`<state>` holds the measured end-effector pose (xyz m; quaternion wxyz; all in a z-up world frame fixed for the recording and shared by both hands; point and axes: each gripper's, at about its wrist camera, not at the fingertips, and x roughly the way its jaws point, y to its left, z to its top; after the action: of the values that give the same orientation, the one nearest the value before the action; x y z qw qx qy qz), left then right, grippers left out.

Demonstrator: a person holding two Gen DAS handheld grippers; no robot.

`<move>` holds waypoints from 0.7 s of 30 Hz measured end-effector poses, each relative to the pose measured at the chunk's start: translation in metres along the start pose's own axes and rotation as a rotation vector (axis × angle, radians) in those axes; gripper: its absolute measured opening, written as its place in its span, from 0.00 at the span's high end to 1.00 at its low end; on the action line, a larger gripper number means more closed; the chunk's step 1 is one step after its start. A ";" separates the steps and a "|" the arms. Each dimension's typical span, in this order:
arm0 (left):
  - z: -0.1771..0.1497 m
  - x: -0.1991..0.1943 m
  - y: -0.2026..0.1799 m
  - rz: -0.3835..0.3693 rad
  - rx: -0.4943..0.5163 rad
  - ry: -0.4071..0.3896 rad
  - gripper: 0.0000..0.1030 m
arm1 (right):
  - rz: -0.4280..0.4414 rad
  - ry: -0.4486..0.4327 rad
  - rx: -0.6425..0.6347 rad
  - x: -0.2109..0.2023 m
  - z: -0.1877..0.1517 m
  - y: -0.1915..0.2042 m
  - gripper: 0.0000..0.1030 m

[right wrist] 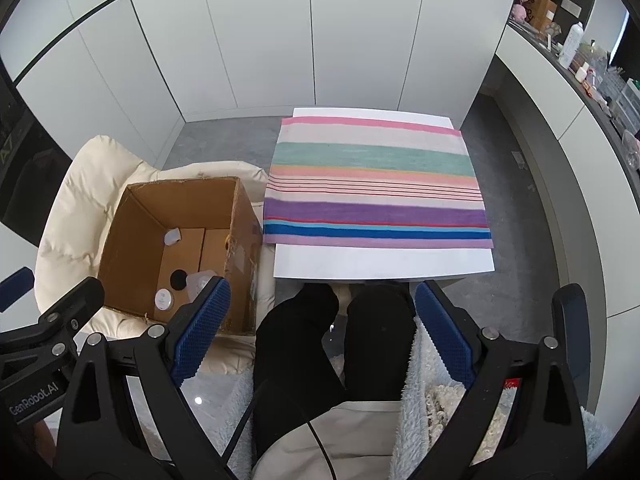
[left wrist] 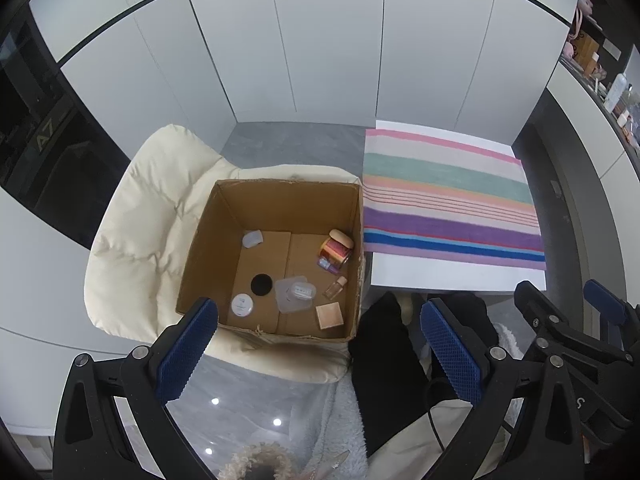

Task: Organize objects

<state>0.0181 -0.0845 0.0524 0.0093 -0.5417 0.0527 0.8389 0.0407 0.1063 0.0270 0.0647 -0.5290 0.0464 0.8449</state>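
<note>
An open cardboard box (left wrist: 224, 240) (right wrist: 132, 236) sits on a cream padded chair (left wrist: 136, 216). Inside lie a white round jar (left wrist: 242, 305), a black disc (left wrist: 261, 284), a clear plastic case (left wrist: 295, 293), a small bottle (left wrist: 335, 287), a peach square compact (left wrist: 330, 315), a striped jar (left wrist: 336, 254), a tan oval (left wrist: 341, 238) and a pale cap (left wrist: 252, 239). My left gripper (left wrist: 320, 344) is open and empty above the box's near edge. My right gripper (right wrist: 320, 320) is open and empty above the person's legs.
A white table (left wrist: 460, 276) (right wrist: 384, 264) with a striped cloth (left wrist: 448, 200) (right wrist: 376, 184) stands right of the box. The person's black-trousered legs (right wrist: 332, 340) are below. A cluttered counter (right wrist: 592, 64) runs along the right. White cabinet doors stand behind.
</note>
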 end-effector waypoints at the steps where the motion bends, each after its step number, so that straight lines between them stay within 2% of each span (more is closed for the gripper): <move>1: 0.000 0.000 0.000 -0.002 0.001 0.002 0.01 | 0.001 0.003 -0.003 0.000 0.000 0.001 0.07; 21: -0.001 0.000 0.000 -0.013 -0.002 0.013 0.01 | -0.018 -0.001 -0.020 0.002 -0.002 0.003 0.08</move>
<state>0.0193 -0.0851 0.0522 0.0137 -0.5474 0.0485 0.8354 0.0410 0.1029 0.0244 0.0671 -0.5297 0.0330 0.8449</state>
